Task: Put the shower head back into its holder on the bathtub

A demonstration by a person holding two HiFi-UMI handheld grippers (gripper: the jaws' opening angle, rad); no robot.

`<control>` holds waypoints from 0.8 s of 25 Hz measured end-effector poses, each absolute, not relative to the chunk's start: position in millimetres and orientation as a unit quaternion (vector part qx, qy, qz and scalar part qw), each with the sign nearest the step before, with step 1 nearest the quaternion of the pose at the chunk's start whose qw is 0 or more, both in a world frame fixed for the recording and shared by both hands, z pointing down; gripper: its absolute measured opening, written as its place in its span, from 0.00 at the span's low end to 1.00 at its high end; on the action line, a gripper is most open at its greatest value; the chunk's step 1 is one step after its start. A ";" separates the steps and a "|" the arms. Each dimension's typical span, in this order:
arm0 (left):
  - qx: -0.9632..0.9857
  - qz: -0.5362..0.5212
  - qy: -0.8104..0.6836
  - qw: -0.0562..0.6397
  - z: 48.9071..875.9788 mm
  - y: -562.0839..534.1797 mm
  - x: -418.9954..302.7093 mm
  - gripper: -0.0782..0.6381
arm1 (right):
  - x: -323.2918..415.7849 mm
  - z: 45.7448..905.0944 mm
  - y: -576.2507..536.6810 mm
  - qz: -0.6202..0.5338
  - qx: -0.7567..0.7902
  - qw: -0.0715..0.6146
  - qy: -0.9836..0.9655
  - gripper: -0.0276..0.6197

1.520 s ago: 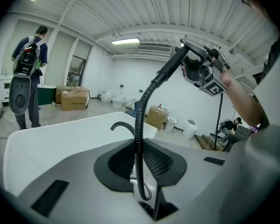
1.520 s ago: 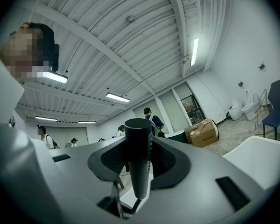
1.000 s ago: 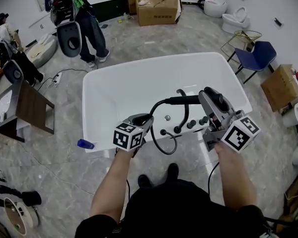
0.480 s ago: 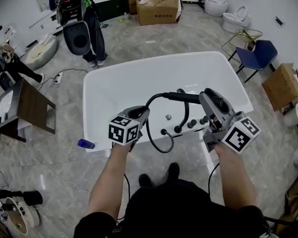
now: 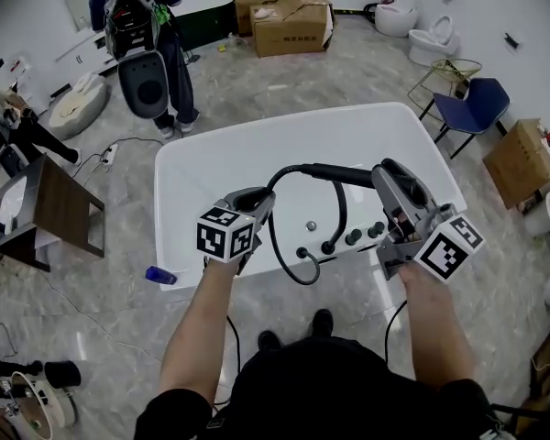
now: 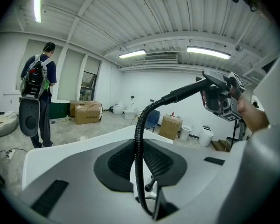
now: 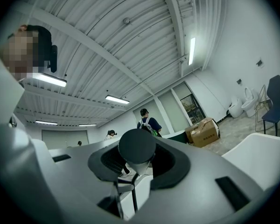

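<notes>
The white bathtub (image 5: 202, 168) lies below me, with black taps and a curved spout (image 5: 337, 211) on its near rim. I cannot tell which of these fittings is the holder. My right gripper (image 5: 391, 180) is shut on the black shower head (image 5: 335, 173), which is held level over the tub and points left. In the right gripper view its round end (image 7: 136, 146) sits between the jaws of the right gripper (image 7: 137, 169). My left gripper (image 5: 259, 202) is shut on the black hose (image 5: 273, 236), which loops down to the rim. In the left gripper view the hose (image 6: 139, 139) rises from between the jaws of the left gripper (image 6: 141, 176).
A person with a backpack (image 5: 147, 26) stands beyond the tub's far left. Cardboard boxes (image 5: 289, 12) are at the back, and a blue chair (image 5: 477, 104) and another box (image 5: 522, 159) on the right. A wooden table (image 5: 60, 204) is at left, and a blue object (image 5: 160, 275) lies on the floor.
My left gripper has risen and shifted left with the hose, drawing the loop higher. The right gripper and shower head have barely moved. The person at the back has shifted.
</notes>
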State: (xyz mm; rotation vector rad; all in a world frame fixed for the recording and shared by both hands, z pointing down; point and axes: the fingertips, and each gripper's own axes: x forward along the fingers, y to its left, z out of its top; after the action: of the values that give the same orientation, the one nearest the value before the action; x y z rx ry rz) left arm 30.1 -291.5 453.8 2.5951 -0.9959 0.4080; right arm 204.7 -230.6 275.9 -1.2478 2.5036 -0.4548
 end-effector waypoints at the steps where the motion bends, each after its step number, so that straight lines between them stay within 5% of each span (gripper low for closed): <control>1: 0.912 0.143 -0.348 0.163 451.9 -292.9 31.1 0.20 | 205.2 273.2 -231.1 -0.156 -0.435 0.155 0.873 0.26; 20: 0.918 0.131 -0.346 0.143 436.2 -324.9 48.0 0.20 | 222.8 257.5 -252.5 -0.140 -0.442 0.172 0.869 0.26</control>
State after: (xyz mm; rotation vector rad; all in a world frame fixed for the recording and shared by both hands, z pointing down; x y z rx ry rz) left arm 48.0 -324.9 436.2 2.6472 -0.9975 0.3784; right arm 222.8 -252.5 257.5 -1.2551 2.4677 -0.3971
